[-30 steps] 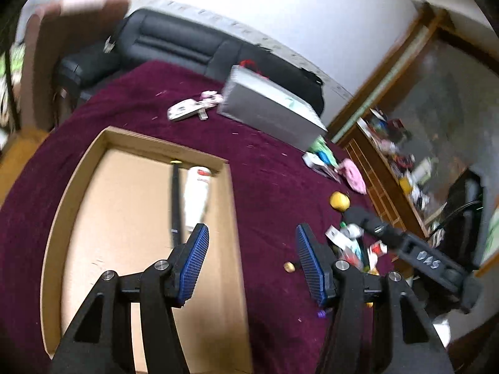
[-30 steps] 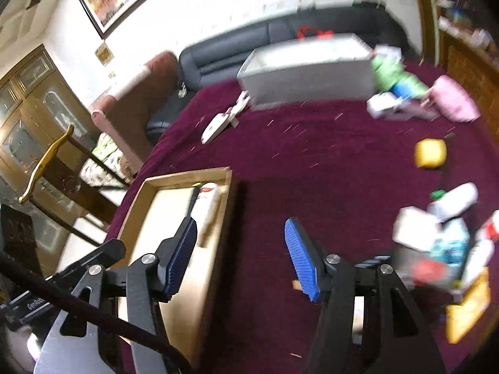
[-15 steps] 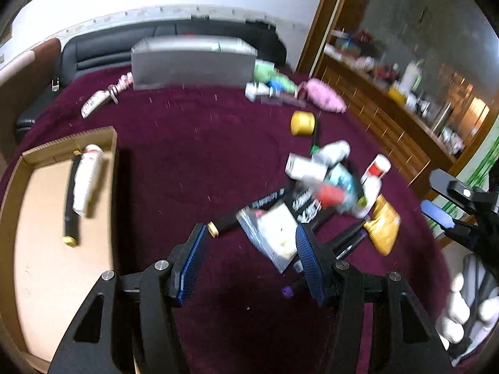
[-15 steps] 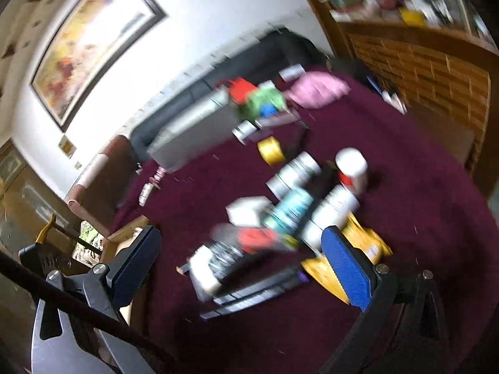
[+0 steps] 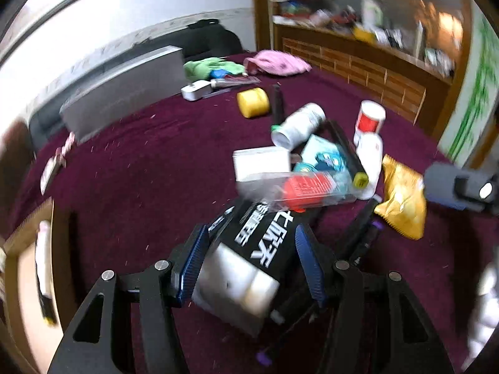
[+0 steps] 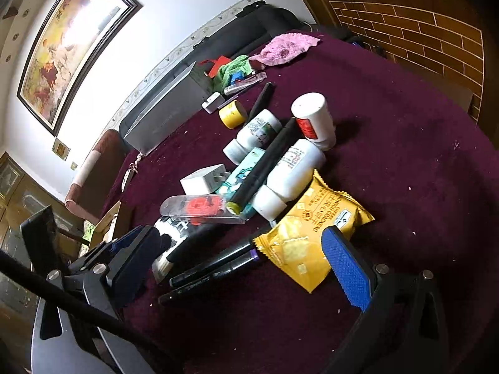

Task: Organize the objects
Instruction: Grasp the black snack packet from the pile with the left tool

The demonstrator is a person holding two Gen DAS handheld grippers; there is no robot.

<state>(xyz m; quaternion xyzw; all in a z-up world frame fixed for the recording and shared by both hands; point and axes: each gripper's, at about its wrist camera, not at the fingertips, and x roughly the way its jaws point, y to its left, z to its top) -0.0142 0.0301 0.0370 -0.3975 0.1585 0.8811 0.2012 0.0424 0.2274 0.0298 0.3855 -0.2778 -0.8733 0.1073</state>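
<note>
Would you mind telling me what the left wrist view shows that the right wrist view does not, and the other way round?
Only the left wrist view shows the left gripper, open, with its blue pads on either side of the black packet with white lettering, and the white bottle in the cardboard tray. Only the right wrist view shows the framed painting and the right gripper, open wide above the markers. Both show the yellow snack bag, the red-labelled white bottle, the pink cloth and the grey box.
</note>
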